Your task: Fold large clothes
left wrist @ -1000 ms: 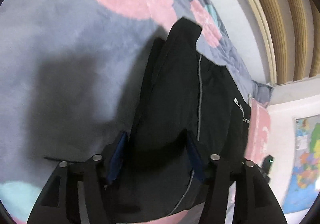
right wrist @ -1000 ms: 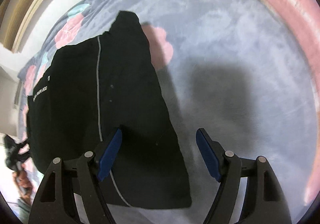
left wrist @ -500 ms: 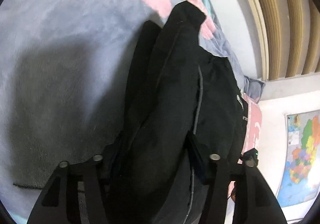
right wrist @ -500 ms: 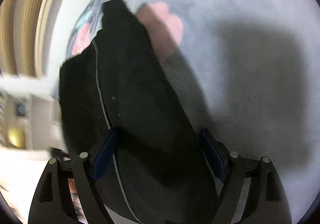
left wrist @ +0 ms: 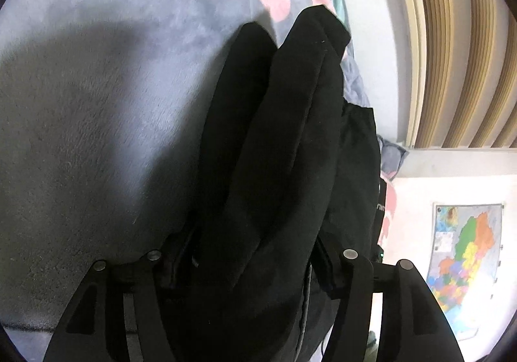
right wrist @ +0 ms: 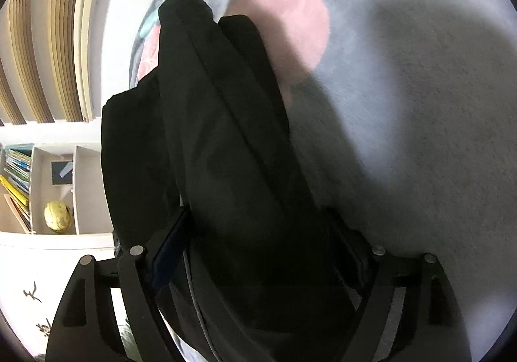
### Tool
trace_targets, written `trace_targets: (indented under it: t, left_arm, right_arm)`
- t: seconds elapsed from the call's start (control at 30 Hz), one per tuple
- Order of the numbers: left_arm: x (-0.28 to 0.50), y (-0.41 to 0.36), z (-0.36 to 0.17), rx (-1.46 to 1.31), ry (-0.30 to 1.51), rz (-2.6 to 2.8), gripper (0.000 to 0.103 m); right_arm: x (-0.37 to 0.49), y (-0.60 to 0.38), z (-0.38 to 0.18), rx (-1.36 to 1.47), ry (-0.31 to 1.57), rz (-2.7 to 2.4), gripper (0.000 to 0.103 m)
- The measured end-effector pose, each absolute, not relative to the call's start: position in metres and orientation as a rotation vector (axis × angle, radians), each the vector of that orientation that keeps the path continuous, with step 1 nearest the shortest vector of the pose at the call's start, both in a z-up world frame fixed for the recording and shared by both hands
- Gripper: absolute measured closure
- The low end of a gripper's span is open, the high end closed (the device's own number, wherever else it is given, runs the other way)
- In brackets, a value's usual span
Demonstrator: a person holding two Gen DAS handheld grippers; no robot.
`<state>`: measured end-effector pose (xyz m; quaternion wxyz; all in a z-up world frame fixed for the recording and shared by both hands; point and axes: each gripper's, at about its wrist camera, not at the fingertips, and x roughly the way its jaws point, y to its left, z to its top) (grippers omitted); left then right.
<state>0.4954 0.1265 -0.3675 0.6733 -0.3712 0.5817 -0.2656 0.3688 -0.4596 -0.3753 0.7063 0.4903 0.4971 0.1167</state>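
A large black garment (left wrist: 274,152) hangs bunched in thick folds over a grey fleece blanket (left wrist: 97,103) with pink and teal patches. My left gripper (left wrist: 252,265) is shut on the garment's near edge, with cloth filling the gap between the fingers. In the right wrist view the same black garment (right wrist: 226,152) rises away from the blanket (right wrist: 404,119). My right gripper (right wrist: 261,252) is shut on its near edge too. A thin grey piping line shows near the left finger (right wrist: 171,249).
Ribbed wooden panelling (left wrist: 452,39) and a white wall stand behind the bed. A coloured map (left wrist: 465,258) hangs at the right. A white shelf with books (right wrist: 16,178) and a yellow ball (right wrist: 57,215) shows at the left of the right wrist view.
Both grippers have lifted the garment's near edge off the blanket. The right gripper, open a second ago, has closed on the cloth. The garment has bunched from flat into hanging folds.
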Motion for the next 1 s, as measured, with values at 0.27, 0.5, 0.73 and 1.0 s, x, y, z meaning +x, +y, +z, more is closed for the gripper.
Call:
trace_targets:
  t: [0.27,0.5,0.73,1.0]
  left_arm:
    - [0.453,0.114,-0.296,-0.749,1.155,-0.657,0.073]
    - [0.382,0.118,-0.216,-0.655,1.057,-0.699,0.074]
    - [0.286,0.178,-0.171,-0.643,1.024,-0.680,0.074]
    - [0.206,0.213,-0.194,-0.613,1.145,-0.630,0.074]
  right_arm:
    - [0.337,-0.433,-0.293,0.903,0.997,0.316,0.063]
    - [0.284,-0.379,-0.204,0.727,0.962,0.369,0.066]
    - [0.194,-0.334,-0.163,0.719,0.958,0.398,0.066]
    - [0.128,-0.305,-0.202,0.743,1.078,0.366,0.066]
